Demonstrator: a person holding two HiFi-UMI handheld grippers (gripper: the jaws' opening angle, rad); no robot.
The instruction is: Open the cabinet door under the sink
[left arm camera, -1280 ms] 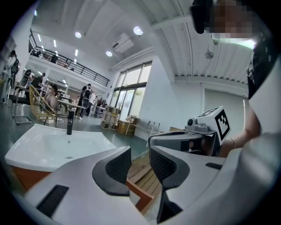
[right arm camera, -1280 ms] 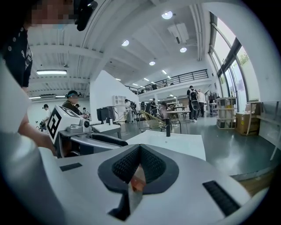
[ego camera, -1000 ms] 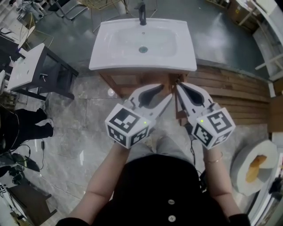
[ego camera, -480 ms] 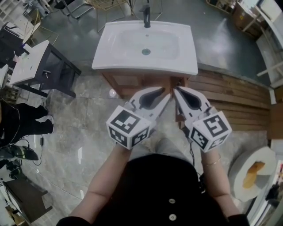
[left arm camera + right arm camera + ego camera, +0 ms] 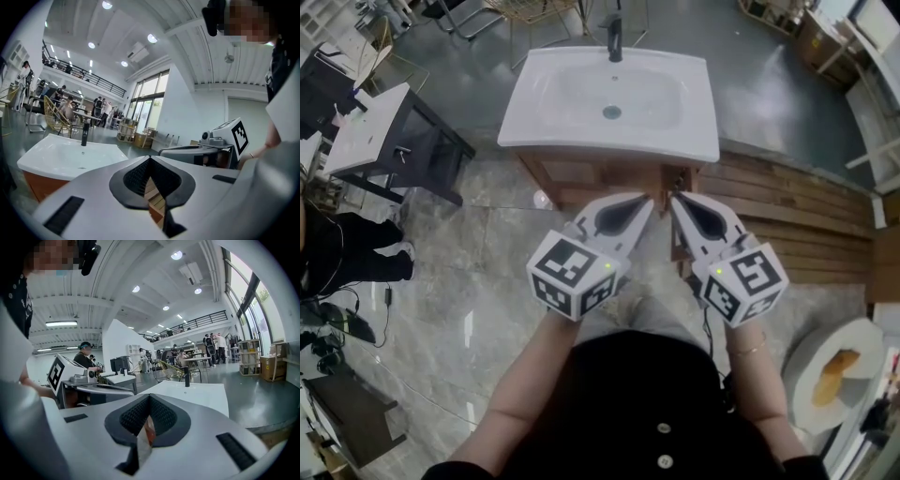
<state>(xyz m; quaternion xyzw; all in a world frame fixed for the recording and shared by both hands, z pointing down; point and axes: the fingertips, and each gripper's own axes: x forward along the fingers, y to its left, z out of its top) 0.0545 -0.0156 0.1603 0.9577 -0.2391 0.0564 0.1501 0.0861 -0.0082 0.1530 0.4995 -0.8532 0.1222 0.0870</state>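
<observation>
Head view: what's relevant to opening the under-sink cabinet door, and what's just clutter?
Job:
- sink
- wooden cabinet under it
- left gripper and right gripper, both shut and empty, pointing at the cabinet

Lying about:
- side table, left
- round white table, lower right
- wooden floor planks

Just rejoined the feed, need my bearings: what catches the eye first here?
The left tool and right tool, both shut and empty, sit with tips close together at centre, in front of the person. Beyond them stands the white sink, black faucet at its far edge, on a wooden cabinet.
</observation>
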